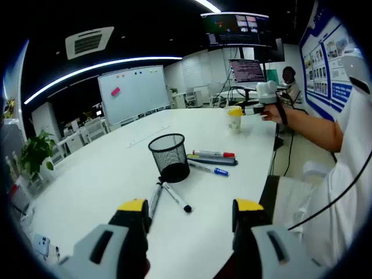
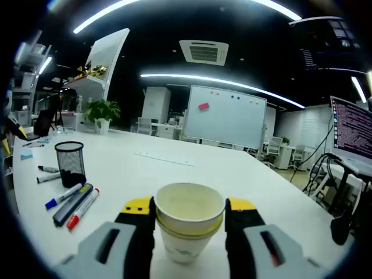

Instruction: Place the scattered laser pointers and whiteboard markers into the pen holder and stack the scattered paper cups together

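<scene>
A black mesh pen holder (image 1: 169,157) stands mid-table, also seen as the pen holder (image 2: 70,163). Several markers and pens lie around it: a red-capped marker (image 1: 213,154), a blue-capped pen (image 1: 207,169), and two pens (image 1: 175,197) in front. My left gripper (image 1: 190,216) is open above the near table edge. My right gripper (image 2: 189,221) is shut on stacked paper cups (image 2: 188,227), cream with a yellow-green band; in the left gripper view these cups (image 1: 234,119) and the right gripper (image 1: 263,100) are at the far side. Markers (image 2: 74,204) lie left of the cups.
The long white table (image 1: 93,174) carries a ruler-like strip (image 2: 165,158). A person's arm (image 1: 317,131) reaches in from the right. A whiteboard (image 1: 134,92), potted plants (image 1: 36,154), chairs and monitors (image 1: 247,70) surround the table.
</scene>
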`<action>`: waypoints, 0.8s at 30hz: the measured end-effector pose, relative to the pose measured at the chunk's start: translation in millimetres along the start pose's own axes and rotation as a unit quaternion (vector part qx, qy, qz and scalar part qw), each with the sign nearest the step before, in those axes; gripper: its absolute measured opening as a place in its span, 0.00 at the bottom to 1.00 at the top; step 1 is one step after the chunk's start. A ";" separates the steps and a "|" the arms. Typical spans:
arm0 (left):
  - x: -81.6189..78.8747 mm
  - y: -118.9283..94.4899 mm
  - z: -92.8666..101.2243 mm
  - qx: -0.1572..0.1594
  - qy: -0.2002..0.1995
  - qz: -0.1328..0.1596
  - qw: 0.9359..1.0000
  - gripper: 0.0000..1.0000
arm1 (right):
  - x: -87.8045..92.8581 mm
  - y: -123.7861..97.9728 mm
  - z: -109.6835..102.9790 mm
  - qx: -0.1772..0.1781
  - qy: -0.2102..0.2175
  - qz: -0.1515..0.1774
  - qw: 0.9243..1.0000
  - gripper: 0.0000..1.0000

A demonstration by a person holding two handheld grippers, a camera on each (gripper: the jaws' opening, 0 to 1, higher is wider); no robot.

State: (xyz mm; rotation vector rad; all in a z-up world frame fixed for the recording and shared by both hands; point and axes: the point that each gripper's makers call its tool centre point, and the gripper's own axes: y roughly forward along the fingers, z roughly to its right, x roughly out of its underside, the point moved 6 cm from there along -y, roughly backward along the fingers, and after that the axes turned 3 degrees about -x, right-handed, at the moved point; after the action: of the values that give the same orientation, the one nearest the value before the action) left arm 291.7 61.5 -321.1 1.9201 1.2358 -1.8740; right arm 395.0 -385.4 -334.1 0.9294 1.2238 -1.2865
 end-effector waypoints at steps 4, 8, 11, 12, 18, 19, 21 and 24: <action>-1.1 -0.2 -0.4 0.000 0.000 0.001 1.000 0.59 | -0.5 0.2 -0.5 0.000 0.000 -0.002 1.000 0.48; -0.6 0.4 -0.1 0.000 0.001 0.000 1.000 0.59 | -0.1 0.7 -0.5 -0.001 0.003 0.000 1.000 0.49; -0.4 0.6 -0.5 0.000 0.001 -0.001 1.000 0.59 | -0.8 -0.1 1.0 0.006 -0.005 0.000 1.000 0.49; -0.4 0.5 -0.7 0.000 0.001 -0.001 1.000 0.59 | -1.2 -0.2 0.7 0.009 -0.009 -0.001 1.000 0.50; -0.1 1.0 -0.3 0.001 0.000 -0.001 1.000 0.59 | -0.3 0.1 -0.4 0.007 0.001 -0.001 1.000 0.50; 0.2 1.0 0.1 0.001 0.000 -0.001 1.000 0.59 | 0.7 0.2 -0.6 0.007 0.001 -0.004 1.000 0.50; 0.4 1.0 0.3 0.002 -0.001 -0.001 1.000 0.59 | 4.6 1.8 -0.7 0.004 0.002 -0.012 1.000 0.51; 1.3 0.9 -0.4 0.000 -0.002 -0.002 1.000 0.59 | 6.9 3.0 -0.8 0.001 0.011 -0.009 1.000 0.51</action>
State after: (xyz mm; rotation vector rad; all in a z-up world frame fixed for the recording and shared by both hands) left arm 292.4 61.8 -322.6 1.9146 1.2393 -1.8795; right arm 397.1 -385.6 -341.4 0.9385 1.2509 -1.2963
